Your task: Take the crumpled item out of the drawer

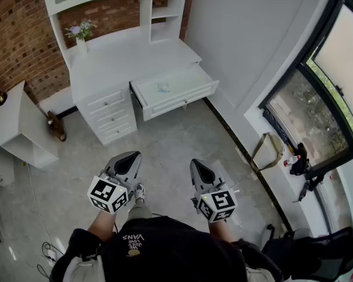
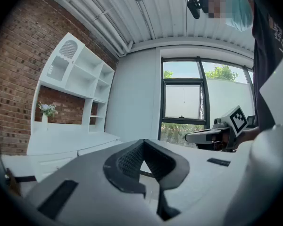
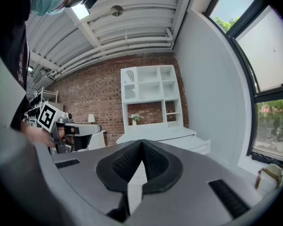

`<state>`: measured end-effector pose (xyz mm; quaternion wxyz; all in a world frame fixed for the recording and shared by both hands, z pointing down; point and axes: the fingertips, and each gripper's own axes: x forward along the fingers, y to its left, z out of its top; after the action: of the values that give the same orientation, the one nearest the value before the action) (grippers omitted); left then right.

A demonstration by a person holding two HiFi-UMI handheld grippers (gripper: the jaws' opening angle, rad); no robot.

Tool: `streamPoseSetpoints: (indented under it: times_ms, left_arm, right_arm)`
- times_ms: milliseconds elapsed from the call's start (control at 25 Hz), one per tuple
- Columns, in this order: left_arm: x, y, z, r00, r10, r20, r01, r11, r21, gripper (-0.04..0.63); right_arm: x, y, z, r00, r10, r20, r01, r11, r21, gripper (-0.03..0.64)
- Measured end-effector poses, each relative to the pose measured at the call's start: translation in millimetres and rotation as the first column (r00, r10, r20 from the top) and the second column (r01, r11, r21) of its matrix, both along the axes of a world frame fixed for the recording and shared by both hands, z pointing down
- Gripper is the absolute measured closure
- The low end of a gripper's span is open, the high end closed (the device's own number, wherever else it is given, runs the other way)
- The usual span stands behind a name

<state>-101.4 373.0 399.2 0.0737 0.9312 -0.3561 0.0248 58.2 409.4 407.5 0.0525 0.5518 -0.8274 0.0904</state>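
Observation:
A small pale crumpled item (image 1: 163, 87) lies inside the open drawer (image 1: 185, 95) of a white desk (image 1: 120, 57) against the brick wall. I stand a few steps back from the desk. My left gripper (image 1: 129, 158) and right gripper (image 1: 199, 165) are held side by side at waist height, both pointing toward the desk, jaws shut with nothing between them. In the left gripper view the shut jaws of the left gripper (image 2: 142, 145) fill the foreground, with the right gripper (image 2: 216, 135) beside it. The right gripper (image 3: 141, 149) faces the desk (image 3: 153, 135).
A vase of flowers (image 1: 80, 33) stands on the desktop under white shelves (image 1: 165, 7). A stack of closed drawers (image 1: 112, 117) sits left of the open one. A white side table (image 1: 12, 125) is at the left. A large window (image 1: 335, 69) and floor clutter (image 1: 269, 151) line the right wall.

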Motion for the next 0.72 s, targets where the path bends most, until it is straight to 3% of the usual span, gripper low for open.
streamPoseSetpoints:
  times_ms: [160, 440, 720]
  left_arm:
    - [-4.7, -31.7, 2.6, 1.000, 0.022, -0.003, -0.022, 1.000, 0.004, 0.589]
    - [-21.4, -105.5, 20.6, 0.999, 0.045, -0.015, -0.046, 0.998, -0.049, 0.589]
    - [-51.7, -178.9, 23.9, 0.995, 0.099, -0.031, -0.100, 0.994, -0.049, 0.589]
  right_arm:
    - [-7.2, -33.9, -0.5, 0.999, 0.000, 0.038, 0.000, 1.000, -0.004, 0.617]
    - [-20.5, -108.8, 0.0, 0.999, 0.039, 0.016, -0.039, 0.999, -0.008, 0.617]
    - [-46.3, -181.2, 2.6, 0.995, 0.095, 0.029, -0.095, 0.995, -0.009, 0.614]
